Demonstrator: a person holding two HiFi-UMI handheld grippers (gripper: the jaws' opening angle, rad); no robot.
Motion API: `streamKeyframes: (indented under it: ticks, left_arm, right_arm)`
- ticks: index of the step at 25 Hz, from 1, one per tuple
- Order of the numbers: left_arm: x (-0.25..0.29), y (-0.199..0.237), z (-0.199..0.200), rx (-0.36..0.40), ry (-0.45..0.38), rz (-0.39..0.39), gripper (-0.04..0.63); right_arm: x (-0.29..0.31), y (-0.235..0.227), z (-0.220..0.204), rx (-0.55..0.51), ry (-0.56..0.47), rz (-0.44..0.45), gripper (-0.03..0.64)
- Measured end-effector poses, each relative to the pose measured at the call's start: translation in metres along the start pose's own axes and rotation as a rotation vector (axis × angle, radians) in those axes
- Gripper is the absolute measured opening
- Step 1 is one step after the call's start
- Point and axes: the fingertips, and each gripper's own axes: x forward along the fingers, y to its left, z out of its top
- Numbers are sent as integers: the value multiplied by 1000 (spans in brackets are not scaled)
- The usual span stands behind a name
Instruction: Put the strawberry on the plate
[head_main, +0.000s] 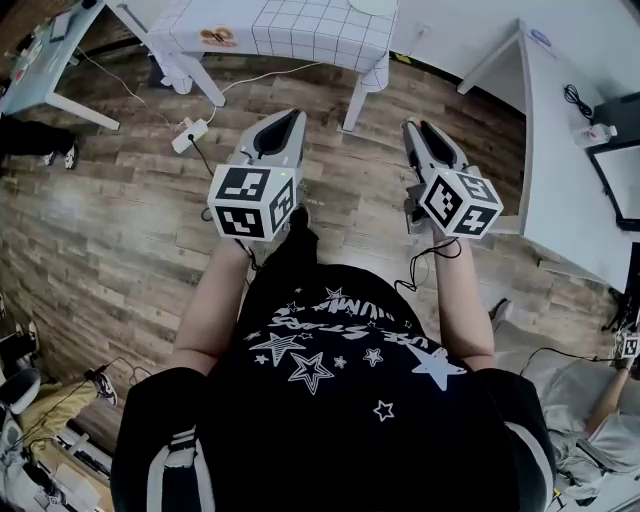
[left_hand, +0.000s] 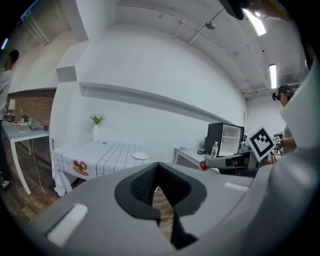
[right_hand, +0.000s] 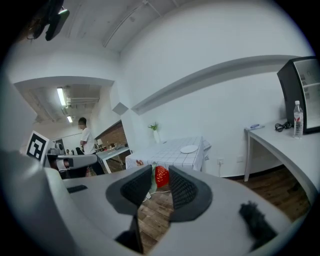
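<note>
While held aloft above the wood floor (head_main: 120, 220), a red strawberry (right_hand: 161, 176), clamped between the pads of the right claw (right_hand: 159, 172). Alongside, the left claw (left_hand: 157, 167), clenched on nothing. Well ahead, a white plate (right_hand: 189, 149) on the checked surface (right_hand: 172, 151), seemingly bare, though too small to be sure. Judged mid-carry: fruit in the grip, not yet set down. Next: step closer, lower over the plate, release gently to avoid a roll.
</note>
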Motion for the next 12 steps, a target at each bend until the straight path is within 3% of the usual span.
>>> streamKeyframes:
  ticks: [12]
  left_arm:
    - [69,87,31,-35,8,-57,8]
  right_arm:
    - [98,-3,38,0,11,-65,114]
